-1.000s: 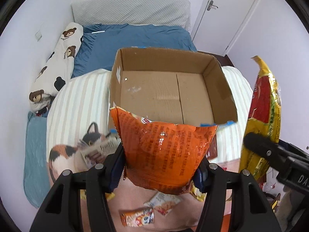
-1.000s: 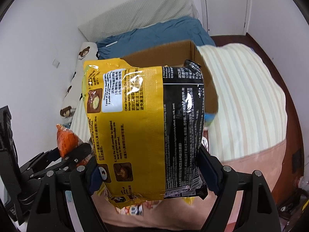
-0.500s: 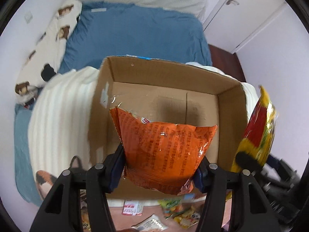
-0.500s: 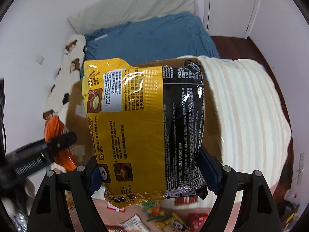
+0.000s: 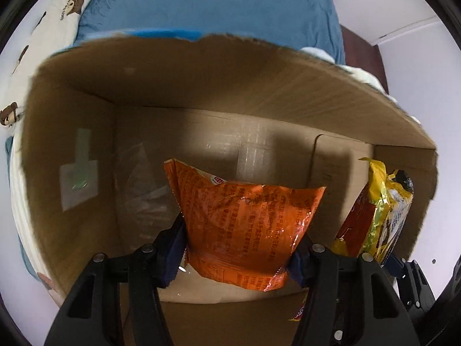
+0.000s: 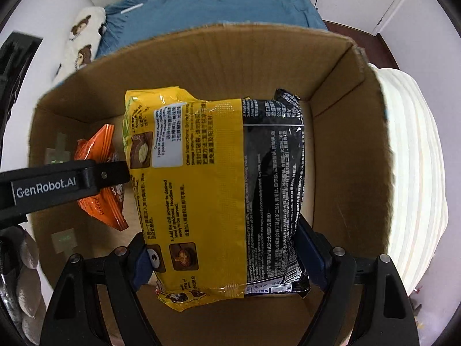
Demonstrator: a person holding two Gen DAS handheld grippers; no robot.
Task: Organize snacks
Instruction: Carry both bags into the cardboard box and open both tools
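Cardboard box on striped blanket, blue bed, white walls

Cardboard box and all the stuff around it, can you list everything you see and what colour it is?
cardboard box: one, brown, open, on the bed, both packets held inside it
orange snack packet: one, orange, inside the box on the left
instant noodle packet: one, yellow and black, inside the box on the right
blue bedsheet: one, blue, behind the box
striped blanket: one, cream with pale stripes, right of the box
teddy-bear pillow: one, white with brown bears, far left
left hand-held gripper: one, black with blue pads, shut on the orange snack packet
right hand-held gripper: one, black with blue pads, shut on the instant noodle packet
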